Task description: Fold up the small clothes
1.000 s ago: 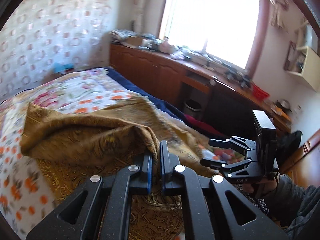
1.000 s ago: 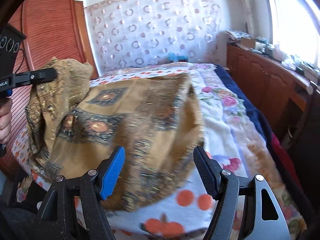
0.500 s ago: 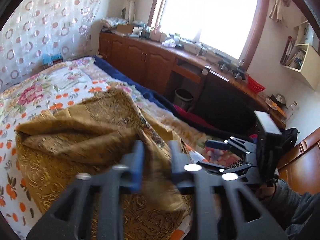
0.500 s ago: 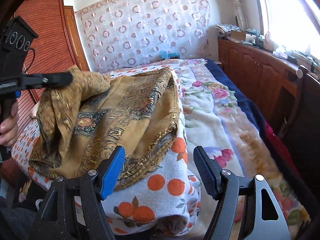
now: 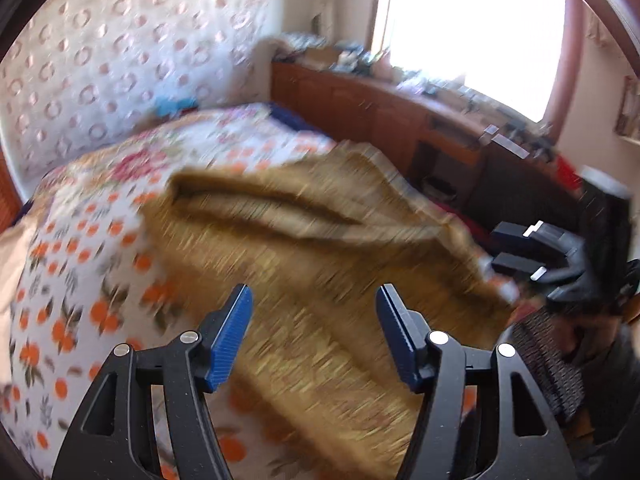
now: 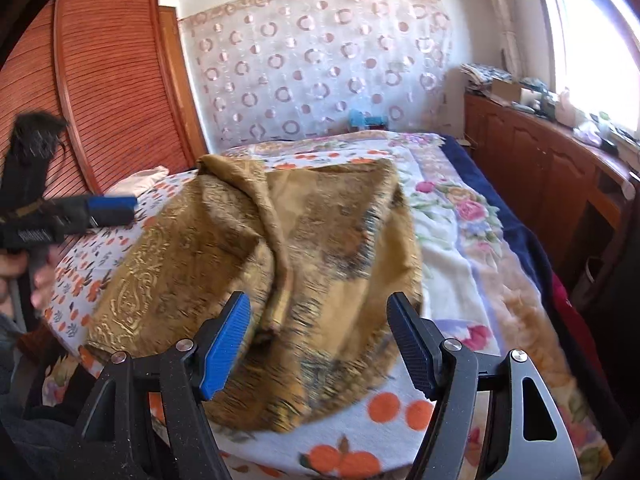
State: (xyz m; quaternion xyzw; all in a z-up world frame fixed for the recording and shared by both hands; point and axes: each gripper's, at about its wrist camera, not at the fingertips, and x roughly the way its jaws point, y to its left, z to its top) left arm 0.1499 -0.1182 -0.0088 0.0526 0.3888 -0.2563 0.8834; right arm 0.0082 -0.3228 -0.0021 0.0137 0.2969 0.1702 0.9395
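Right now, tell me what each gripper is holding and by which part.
Nothing is held. The left gripper has just been opening and its jaws stand apart above the golden cloth. The right gripper is open too, clear of the cloth.

Cloth mustard-gold, paisley pattern with dark fringed bands. Blanket white with orange fruit print; floral pink at 2 o'clock. Curtain white, pink rings. Tongs' pads blue.

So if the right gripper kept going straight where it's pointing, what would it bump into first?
Most likely the golden-brown cloth lying crumpled on the flowery bedspread. The right gripper is open and aimed down at it, with nothing in between, though depth is hard to judge.
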